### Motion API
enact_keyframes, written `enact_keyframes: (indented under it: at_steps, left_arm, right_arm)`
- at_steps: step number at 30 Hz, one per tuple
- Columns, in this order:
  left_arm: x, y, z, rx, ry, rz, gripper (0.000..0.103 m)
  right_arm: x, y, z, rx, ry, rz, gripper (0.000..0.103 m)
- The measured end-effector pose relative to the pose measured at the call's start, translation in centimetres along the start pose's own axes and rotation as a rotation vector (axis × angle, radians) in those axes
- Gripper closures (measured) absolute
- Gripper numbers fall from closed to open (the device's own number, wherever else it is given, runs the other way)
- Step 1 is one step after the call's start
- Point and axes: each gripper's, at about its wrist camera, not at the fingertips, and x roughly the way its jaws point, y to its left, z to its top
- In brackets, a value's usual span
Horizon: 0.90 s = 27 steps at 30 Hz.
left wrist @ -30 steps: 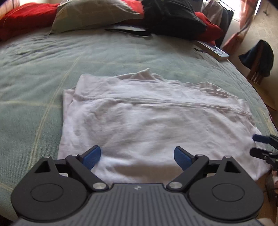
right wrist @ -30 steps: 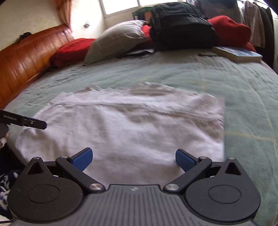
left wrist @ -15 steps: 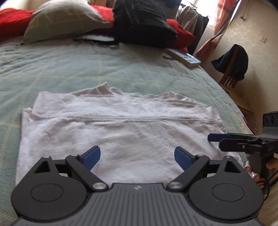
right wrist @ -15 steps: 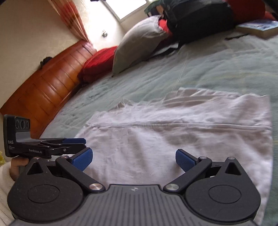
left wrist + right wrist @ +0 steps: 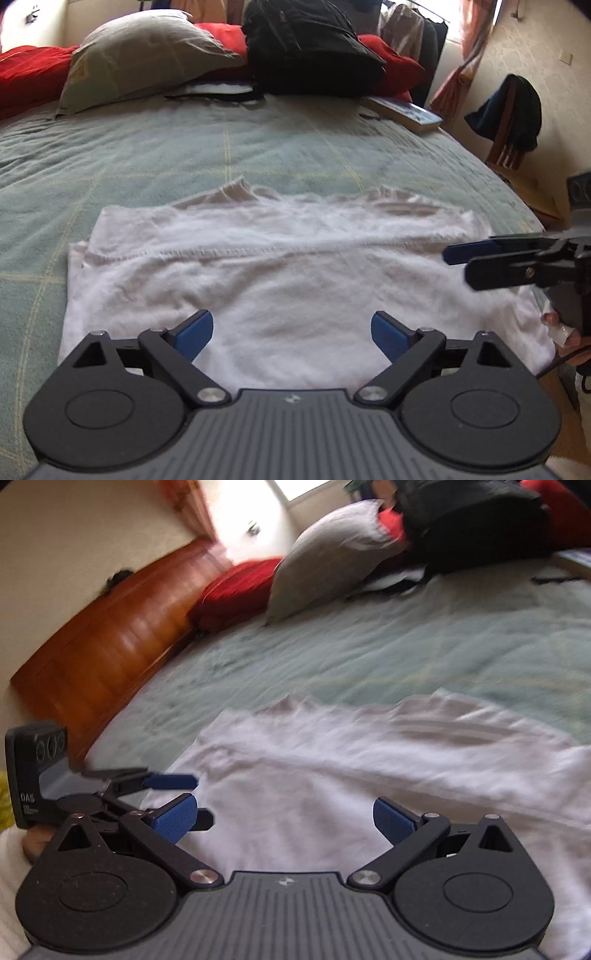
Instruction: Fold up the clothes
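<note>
A white T-shirt [image 5: 288,280] lies folded in a wide rectangle on the green bedspread [image 5: 221,155], its collar edge toward the pillows. My left gripper [image 5: 291,334] hovers open over the shirt's near edge with nothing between its blue pads. The right gripper [image 5: 458,266] reaches in from the right side, just above the shirt's right edge. In the right wrist view the same shirt [image 5: 351,775] spreads ahead, my right gripper [image 5: 284,818] is open and empty over it, and the left gripper [image 5: 184,799] pokes in at the shirt's left edge.
Grey pillow [image 5: 147,55], red pillows [image 5: 29,77] and a black backpack [image 5: 310,48] line the far end of the bed. A book [image 5: 406,110] lies at the far right. A chair with dark clothing [image 5: 513,110] stands beside the bed. A wooden headboard [image 5: 110,646] runs along the left.
Both grippers have drawn closer to each other and swung their views; the right wrist view has turned left toward the headboard. The shirt has not moved and both grippers stay open.
</note>
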Motion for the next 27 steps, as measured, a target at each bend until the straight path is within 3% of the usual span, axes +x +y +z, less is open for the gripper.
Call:
enact_keyframes:
  at_steps: [5,11,18,24,27]
  left_arm:
    - [-0.9,0.6,-0.8,-0.004,-0.018,-0.013,0.010]
    - [-2.8,-0.7,-1.2,0.061,-0.061,-0.062,0.009]
    - [-1.5,-0.5,-2.3,0.027,-0.021,-0.078,0.008]
    - [-3.2,-1.5,-1.8,0.044,-0.069,-0.084,0.008]
    - [-2.3,-1.2,-2.2,0.025,-0.029,-0.051,0.008]
  right_arm:
    - [1.7,1.2,-1.0,-0.046,0.040,-0.122,0.000]
    - [0.0,2.5,-1.6,-0.056,0.058,-0.224,0.000]
    - [-1.2,2.8,-2.8,-0.033,0.074,-0.264,0.000]
    - [-2.2,3.3,-3.2,-0.027,0.068,-0.276,0.000]
    - [-2.3,3.5,-3.4,-0.026,0.070,-0.284,0.000]
